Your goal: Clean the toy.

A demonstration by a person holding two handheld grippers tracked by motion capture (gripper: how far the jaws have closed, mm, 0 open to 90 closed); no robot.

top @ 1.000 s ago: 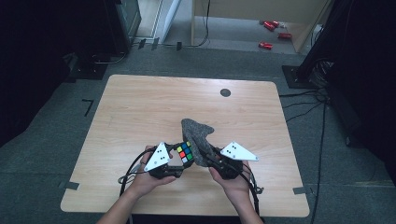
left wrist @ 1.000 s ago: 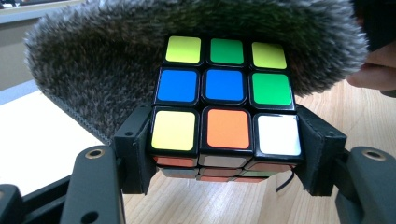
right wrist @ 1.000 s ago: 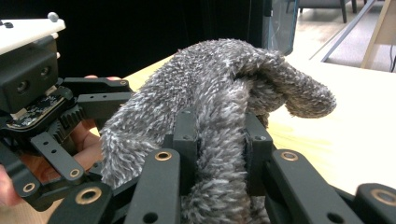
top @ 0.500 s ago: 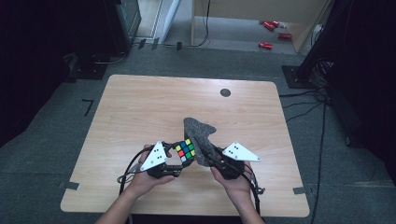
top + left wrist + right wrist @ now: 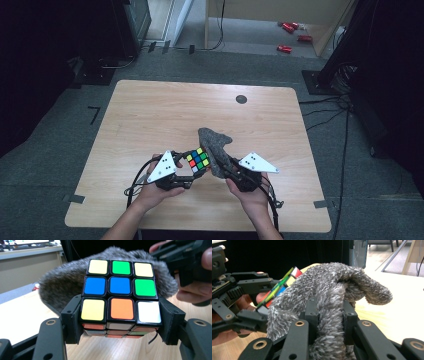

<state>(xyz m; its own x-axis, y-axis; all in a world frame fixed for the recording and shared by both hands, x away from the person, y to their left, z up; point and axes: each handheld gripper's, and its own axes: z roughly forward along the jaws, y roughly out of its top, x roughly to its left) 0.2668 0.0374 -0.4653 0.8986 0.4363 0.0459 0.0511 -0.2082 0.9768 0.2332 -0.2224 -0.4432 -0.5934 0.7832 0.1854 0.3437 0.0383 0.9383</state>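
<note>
1. My left gripper [image 5: 120, 325] clamps the puzzle cube [image 5: 120, 293] by its two sides, above the surface [image 5: 150, 115].
2. My right gripper [image 5: 328, 315] pinches a fold of the grey furry cloth [image 5: 332, 287].
3. I see the cloth pressed against the cube's far side, draping just behind it.

1. Pale wooden table [image 5: 150, 120] with rounded corners, standing on grey carpet [image 5: 60, 150].
2. Small dark round disc [image 5: 241, 99] lying near far edge.
3. Tape tabs [image 5: 73, 198] at near corners.
</note>
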